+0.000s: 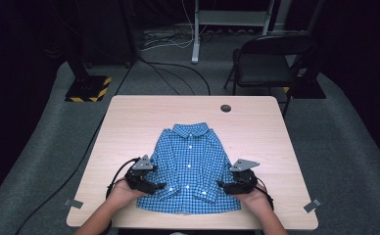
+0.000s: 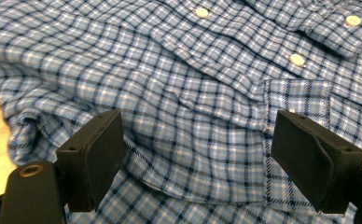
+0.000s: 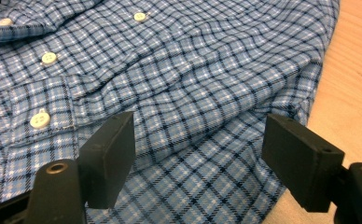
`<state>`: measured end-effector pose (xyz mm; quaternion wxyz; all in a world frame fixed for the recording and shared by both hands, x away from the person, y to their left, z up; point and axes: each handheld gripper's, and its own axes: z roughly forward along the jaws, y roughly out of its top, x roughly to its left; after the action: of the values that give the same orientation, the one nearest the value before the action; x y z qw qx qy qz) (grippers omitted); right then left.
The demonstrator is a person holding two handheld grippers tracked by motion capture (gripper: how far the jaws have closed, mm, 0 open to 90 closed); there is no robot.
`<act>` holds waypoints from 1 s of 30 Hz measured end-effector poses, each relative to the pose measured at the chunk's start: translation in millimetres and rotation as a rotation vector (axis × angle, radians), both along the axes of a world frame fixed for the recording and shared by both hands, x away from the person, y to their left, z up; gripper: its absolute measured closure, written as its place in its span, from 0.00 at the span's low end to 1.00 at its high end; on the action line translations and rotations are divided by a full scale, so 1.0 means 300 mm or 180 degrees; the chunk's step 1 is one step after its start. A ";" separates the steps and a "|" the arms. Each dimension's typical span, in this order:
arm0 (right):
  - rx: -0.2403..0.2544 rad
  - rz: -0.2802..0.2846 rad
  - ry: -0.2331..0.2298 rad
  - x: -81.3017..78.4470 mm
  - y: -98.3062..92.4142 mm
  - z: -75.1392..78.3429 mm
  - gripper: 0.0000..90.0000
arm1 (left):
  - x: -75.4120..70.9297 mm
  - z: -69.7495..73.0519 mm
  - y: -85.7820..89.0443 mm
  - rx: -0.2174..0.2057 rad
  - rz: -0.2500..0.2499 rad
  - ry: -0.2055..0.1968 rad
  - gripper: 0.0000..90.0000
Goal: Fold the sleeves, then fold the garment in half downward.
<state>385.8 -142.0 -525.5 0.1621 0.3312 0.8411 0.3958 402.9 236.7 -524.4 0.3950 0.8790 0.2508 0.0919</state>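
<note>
At the centre of the high view, your blue checked shirt (image 1: 190,164) lies flat and buttoned on the pale worktop (image 1: 129,122), collar toward the top of the frame, sleeves folded in across the lower front. Your left gripper (image 1: 157,186) sits at the shirt's lower-left edge and your right gripper (image 1: 223,185) at its lower-right edge, both pointing inward; at this size you cannot quite tell whether either touches the cloth. A round hole (image 1: 225,108) sits near the worktop's far edge, and a dark chair (image 1: 269,61) stands on the floor beyond, at the upper right of the frame.

Across the left gripper view, the shirt (image 2: 184,93) spreads from edge to edge, with white buttons (image 2: 297,59) at the upper right and a sleeve cuff at the right. Your left gripper (image 2: 195,154) has its jaws wide apart, with rumpled fabric lying between them and no pad pressing on it.

Across the right gripper view, the shirt (image 3: 170,84) runs to its folded side edge at the right, where bare worktop (image 3: 351,93) shows. Your right gripper (image 3: 198,156) also stands wide, astride the fabric without pinching it.
</note>
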 end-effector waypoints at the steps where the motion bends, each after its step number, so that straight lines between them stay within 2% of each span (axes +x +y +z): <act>1: -0.0004 -0.0001 -0.0002 0.000 0.000 0.000 0.27 | -0.001 -0.001 -0.004 0.0022 -0.0014 -0.0009 0.19; 6: -0.0030 -0.0005 0.0013 0.002 0.005 -0.002 0.27 | -0.005 -0.007 -0.015 0.0081 -0.0059 -0.0024 0.18; 16: -0.0031 0.0003 0.0006 0.001 0.006 -0.003 0.27 | 0.002 -0.017 -0.013 0.0067 -0.0037 0.0039 0.17; 20: -0.0033 0.0006 0.0008 0.000 0.005 -0.003 0.27 | 0.001 -0.019 -0.014 0.0083 -0.0042 0.0013 0.17; 26: 0.0001 -0.0010 0.0005 -0.006 0.002 0.003 0.26 | -0.002 -0.014 -0.017 0.0120 -0.0050 -0.0008 0.17; 30: 0.0054 0.0010 0.0006 -0.005 0.005 0.008 0.25 | -0.002 -0.007 -0.012 0.0098 -0.0040 -0.0012 0.17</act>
<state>384.4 -140.5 -523.0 0.1579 0.3316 0.8384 0.4028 402.4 233.2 -526.6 0.3825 0.8864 0.2431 0.0949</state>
